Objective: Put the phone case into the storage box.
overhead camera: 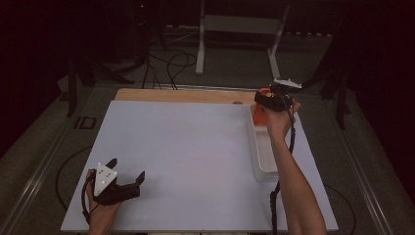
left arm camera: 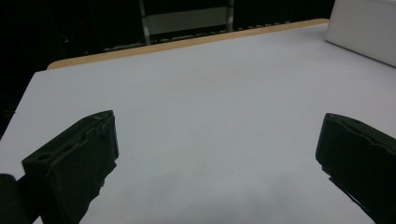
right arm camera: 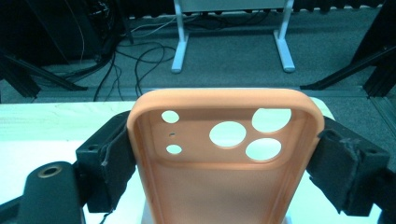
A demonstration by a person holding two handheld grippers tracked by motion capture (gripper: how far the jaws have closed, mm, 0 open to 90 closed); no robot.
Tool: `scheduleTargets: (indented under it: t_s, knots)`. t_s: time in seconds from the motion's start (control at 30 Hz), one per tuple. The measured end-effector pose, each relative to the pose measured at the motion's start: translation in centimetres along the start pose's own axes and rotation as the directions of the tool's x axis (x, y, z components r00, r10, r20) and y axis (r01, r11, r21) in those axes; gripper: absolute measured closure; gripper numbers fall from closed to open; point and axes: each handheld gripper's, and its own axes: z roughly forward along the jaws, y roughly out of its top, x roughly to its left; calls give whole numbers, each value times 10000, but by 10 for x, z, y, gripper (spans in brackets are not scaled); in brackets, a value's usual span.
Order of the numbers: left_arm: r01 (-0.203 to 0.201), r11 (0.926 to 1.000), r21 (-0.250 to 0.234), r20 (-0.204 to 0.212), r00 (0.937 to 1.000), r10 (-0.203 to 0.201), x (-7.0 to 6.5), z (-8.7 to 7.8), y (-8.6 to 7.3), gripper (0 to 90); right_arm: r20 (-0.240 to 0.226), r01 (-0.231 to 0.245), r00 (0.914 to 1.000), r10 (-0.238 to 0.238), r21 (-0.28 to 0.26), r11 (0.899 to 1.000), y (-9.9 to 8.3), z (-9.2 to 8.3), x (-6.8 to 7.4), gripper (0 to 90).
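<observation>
Right gripper point(overhead camera: 268, 99), upper right of the high view, clamps an orange phone case point(right arm camera: 224, 158) by its long edges above the white tray's point(overhead camera: 259, 161) far end. Keep that squeeze steady and level while lowering. Left gripper point(left arm camera: 217, 154) rests wide open, lower left.

An orange phone case point(right arm camera: 224, 154), camera cutouts uppermost, stands upright, clamped by its long edges.

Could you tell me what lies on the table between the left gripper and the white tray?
Nothing: in the high view the table is bare between the open left gripper and the white tray.
</observation>
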Motion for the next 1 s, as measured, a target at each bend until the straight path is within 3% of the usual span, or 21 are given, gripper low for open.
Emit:
scheduleTargets:
  t_s: [1.0]
  knots:
    - [-19,10000,-1,-13,10000,19,1,-1,0,1,-90,189,9998,-185,458,9988,-16,9,-1,160]
